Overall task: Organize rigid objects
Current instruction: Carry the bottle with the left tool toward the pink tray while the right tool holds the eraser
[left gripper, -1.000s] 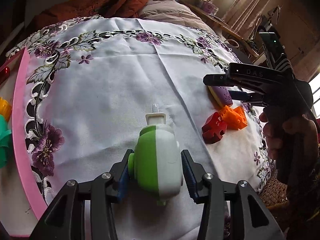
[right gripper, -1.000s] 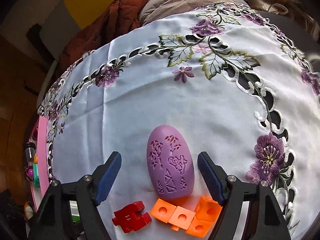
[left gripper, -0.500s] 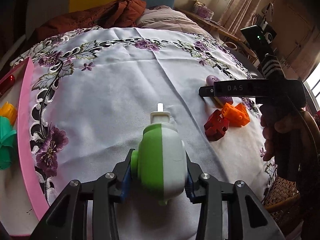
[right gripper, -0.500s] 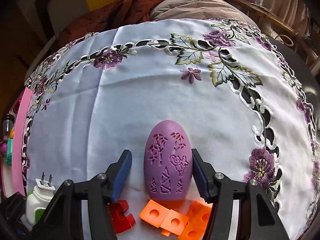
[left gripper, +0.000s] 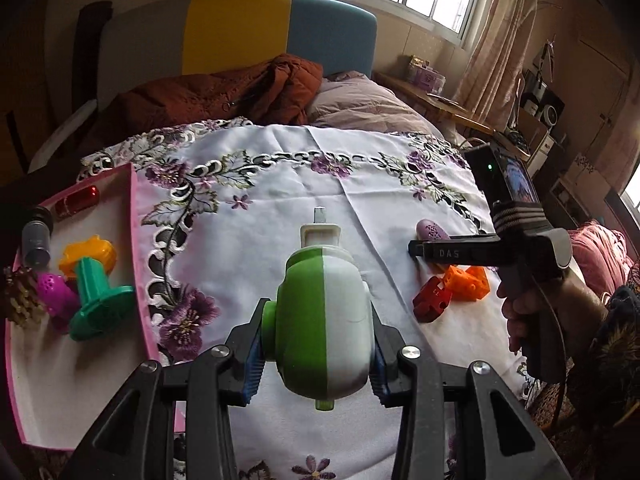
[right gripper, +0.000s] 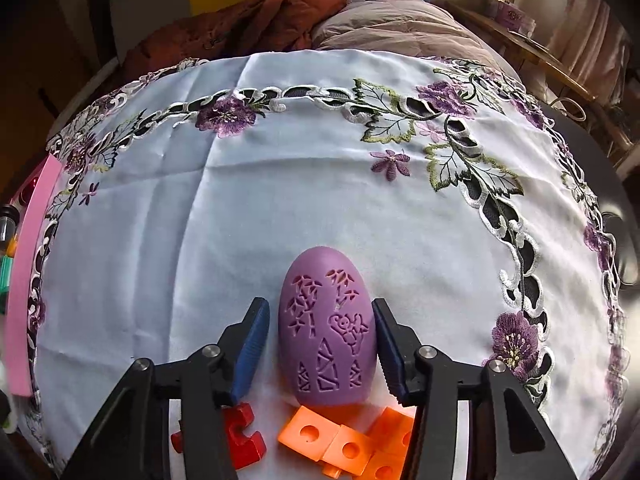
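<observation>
Left gripper [left gripper: 320, 354] clamped on green-and-white plug [left gripper: 323, 320], raised over tablecloth's [left gripper: 280, 184] middle. Right gripper [right gripper: 318, 344] closing around purple egg [right gripper: 327, 332] near right edge; left pad apart. Recommended: centre, seat both pads, carry toward pink tray [left gripper: 138, 264] at left edge.

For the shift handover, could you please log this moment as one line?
left tool: shut on green-and-white plug | right tool: closing around purple egg, left pad gapped | pink tray: part-filled | blocks: on cloth
</observation>
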Demonstrator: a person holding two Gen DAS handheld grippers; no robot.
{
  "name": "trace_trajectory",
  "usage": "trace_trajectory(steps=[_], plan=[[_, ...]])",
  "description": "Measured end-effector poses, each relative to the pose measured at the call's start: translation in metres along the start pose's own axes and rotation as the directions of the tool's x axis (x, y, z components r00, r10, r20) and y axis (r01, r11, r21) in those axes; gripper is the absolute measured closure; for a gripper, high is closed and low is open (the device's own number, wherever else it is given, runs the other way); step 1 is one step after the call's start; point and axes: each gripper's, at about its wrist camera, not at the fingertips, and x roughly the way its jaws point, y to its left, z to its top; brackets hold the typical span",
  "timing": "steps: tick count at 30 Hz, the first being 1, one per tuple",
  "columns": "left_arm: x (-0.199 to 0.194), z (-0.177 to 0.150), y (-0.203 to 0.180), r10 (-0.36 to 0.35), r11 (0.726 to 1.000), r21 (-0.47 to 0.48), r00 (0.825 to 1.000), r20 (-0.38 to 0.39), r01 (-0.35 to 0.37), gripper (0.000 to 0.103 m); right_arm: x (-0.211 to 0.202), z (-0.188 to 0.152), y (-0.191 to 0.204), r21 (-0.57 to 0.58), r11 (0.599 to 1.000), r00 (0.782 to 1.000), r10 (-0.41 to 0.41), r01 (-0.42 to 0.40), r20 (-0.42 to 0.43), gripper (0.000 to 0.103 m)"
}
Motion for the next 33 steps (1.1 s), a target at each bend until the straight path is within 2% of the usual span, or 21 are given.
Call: trace_trajectory(steps=[6, 18, 24, 33], plan=[[-0.033, 0.002, 0.022, 0.052, 0.998, -0.043, 0.996, 0.065, -0.049, 0.061, -0.003, -0.004, 0.007, -0.062, 0.998, 0.999, -0.028, 0.031, 0.038, 0.056], [-0.074, -0.012, 0.087, 0.177, 0.971, -0.180, 0.980, 0.094, -0.158, 0.061, -0.003, -0.005, 0.012, -0.095, 0.994, 0.997, -0.055, 0.060, 0.061, 0.057], [-0.080, -0.030, 0.124, 0.239, 0.942, -0.256, 0.969, 0.064, -0.215, 0.061, -0.003, -0.005, 0.012, -0.093, 0.994, 0.996, -0.059, 0.065, 0.061, 0.057], [-0.079, -0.058, 0.176, 0.292, 0.896, -0.350, 0.956, -0.002, -0.274, 0.061, -0.003, -0.006, 0.013, -0.093, 0.993, 0.996, -0.064, 0.069, 0.055, 0.057]])
